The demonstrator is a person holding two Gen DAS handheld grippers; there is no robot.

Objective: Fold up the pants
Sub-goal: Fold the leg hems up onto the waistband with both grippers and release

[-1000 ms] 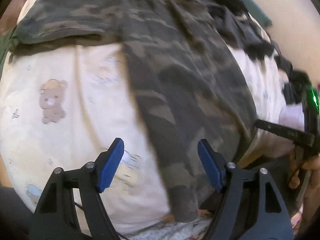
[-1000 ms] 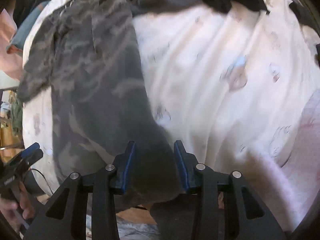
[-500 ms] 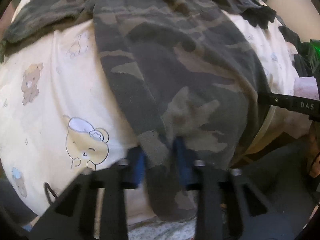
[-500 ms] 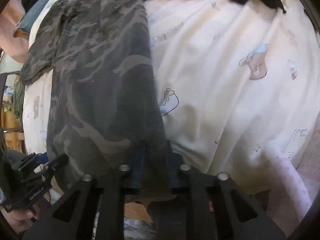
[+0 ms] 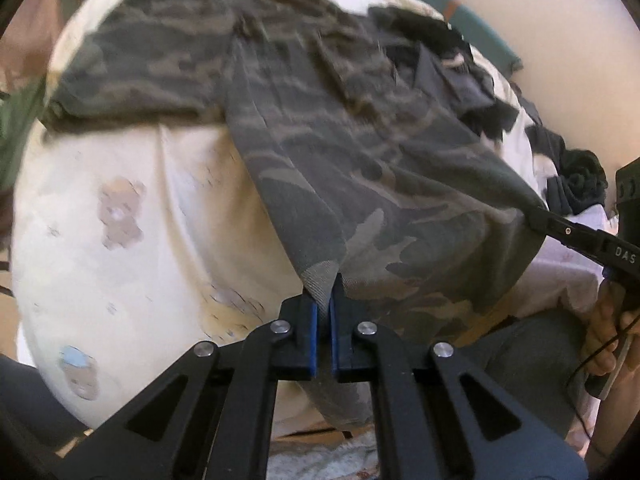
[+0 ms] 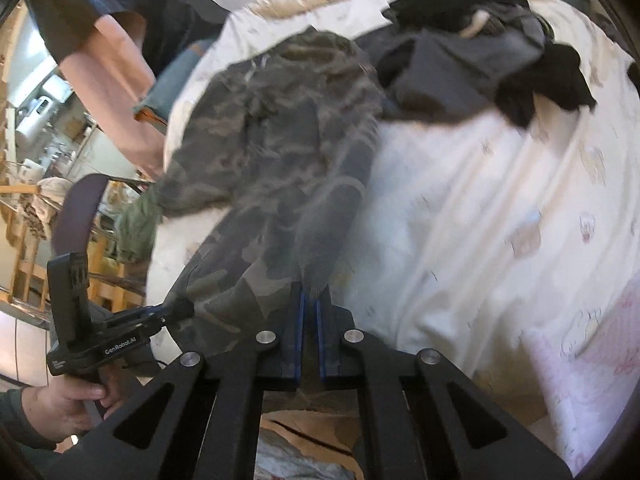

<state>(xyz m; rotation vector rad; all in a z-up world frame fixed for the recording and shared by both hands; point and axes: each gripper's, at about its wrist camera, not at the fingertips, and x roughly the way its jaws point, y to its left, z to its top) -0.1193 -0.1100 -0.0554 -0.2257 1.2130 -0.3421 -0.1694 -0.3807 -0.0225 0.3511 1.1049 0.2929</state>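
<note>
Pants: camouflage pants [image 5: 328,128] spread over a cream bedsheet [image 5: 132,216] printed with small bears, the near hem lifted off it.
Left gripper: the left gripper [image 5: 324,312] has just closed; its blue pads pinch one corner of the hem.
Right gripper: the right gripper [image 6: 310,316] is pressed onto the other corner of the hem, cloth caught between its pads.
Beyond: a pile of dark clothes [image 6: 480,56] lies at the far side of the sheet, touching the pants.
</note>
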